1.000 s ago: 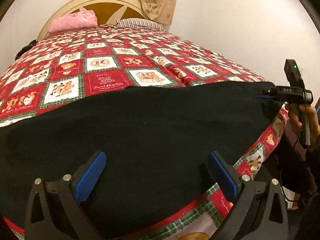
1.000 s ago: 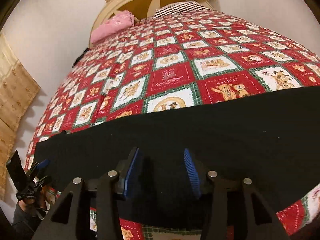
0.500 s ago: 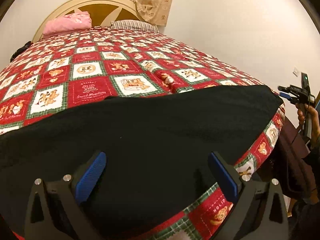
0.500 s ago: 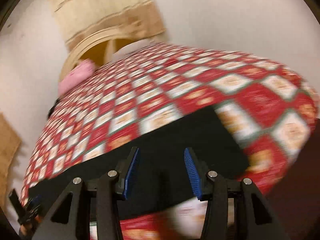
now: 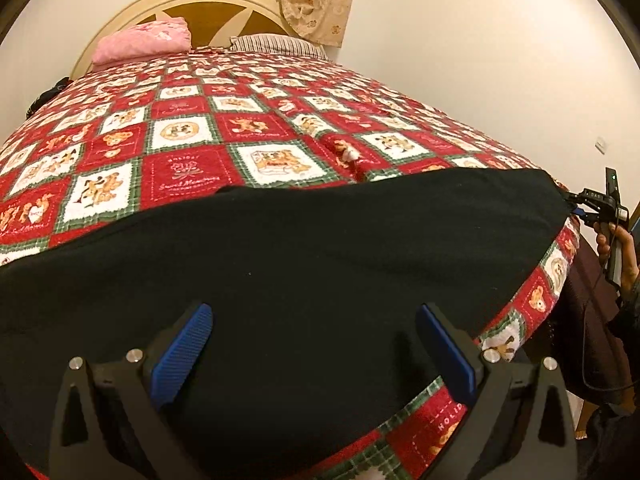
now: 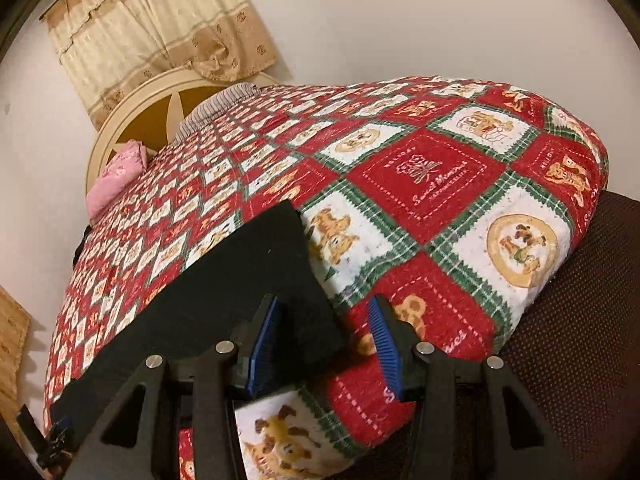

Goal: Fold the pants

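Black pants (image 5: 304,252) lie flat in a long strip along the near edge of the bed. My left gripper (image 5: 316,344) is open and empty, its blue pads wide apart just above the cloth near one end. My right gripper (image 6: 324,344) is open at the other end (image 6: 280,280), with the corner of the pants reaching between its pads. It also shows small at the far right in the left wrist view (image 5: 600,204). The left gripper shows at the bottom left in the right wrist view (image 6: 52,440).
The bed is covered by a red, white and green teddy-bear quilt (image 5: 192,148). A pink folded cloth (image 5: 144,42) and a striped pillow (image 5: 276,46) lie by the cream headboard (image 5: 208,4). A dark brown chair or cushion (image 6: 580,340) sits by the bed corner.
My right gripper has swung to the right along the pants to their end at the bed corner. My left gripper has stayed open over the cloth, shifting only slightly.
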The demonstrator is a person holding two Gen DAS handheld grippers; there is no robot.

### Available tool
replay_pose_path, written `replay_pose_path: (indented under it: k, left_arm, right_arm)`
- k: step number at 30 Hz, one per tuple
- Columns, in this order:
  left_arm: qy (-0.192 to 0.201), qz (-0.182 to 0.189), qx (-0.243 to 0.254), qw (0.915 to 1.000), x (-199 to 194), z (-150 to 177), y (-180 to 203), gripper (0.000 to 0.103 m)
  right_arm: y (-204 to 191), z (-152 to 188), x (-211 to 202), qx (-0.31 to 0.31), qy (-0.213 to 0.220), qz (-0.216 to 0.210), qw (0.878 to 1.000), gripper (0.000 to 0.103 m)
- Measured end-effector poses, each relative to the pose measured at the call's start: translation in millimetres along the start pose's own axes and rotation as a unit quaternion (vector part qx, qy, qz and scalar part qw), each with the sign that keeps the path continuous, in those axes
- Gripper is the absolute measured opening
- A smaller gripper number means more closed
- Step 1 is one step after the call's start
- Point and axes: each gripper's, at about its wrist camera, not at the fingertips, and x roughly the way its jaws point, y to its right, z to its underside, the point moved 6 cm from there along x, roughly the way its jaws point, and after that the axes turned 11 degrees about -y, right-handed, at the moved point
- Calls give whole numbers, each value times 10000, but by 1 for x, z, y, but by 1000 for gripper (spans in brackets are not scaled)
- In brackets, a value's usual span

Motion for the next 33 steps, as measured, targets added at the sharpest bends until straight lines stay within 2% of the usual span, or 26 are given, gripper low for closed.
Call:
replay_pose_path:
  k: [3, 4, 8, 12, 16, 23, 27, 33]
  left_arm:
    - [25, -9, -14, 10000, 1, 0, -1, 103]
    - [35, 2, -27, 10000, 1, -1, -1, 103]
    - [27, 42, -52, 10000, 2, -2, -2, 103]
    - [40, 126, -94, 9999, 1, -2, -4, 103]
    - [47, 117, -88, 9999, 1, -2, -4, 103]
    - [77, 252, -129, 9996, -1, -1, -6, 103]
    - [106, 317, -163, 9993, -2, -1, -6, 103]
    - [195, 421, -302, 9985, -7, -2, -7, 103]
  right_arm:
    - [-7, 2, 1, -142, -3, 52, 9999, 46]
    - [-10, 3, 1, -207, -9, -21, 9998, 37]
    - [-12, 3, 5, -253, -4, -50, 9997, 31]
    - [-1, -1, 8, 79, -52, -452, 9989, 24]
    - [-8, 1, 4, -64, -139, -451, 9989, 15]
    - [-14, 1, 8, 7, -250, -495, 9985, 13]
    - [-18, -2, -3, 69, -111, -476, 9988, 13]
    - [-63, -5, -36, -340, 222, -638, 9971, 12]
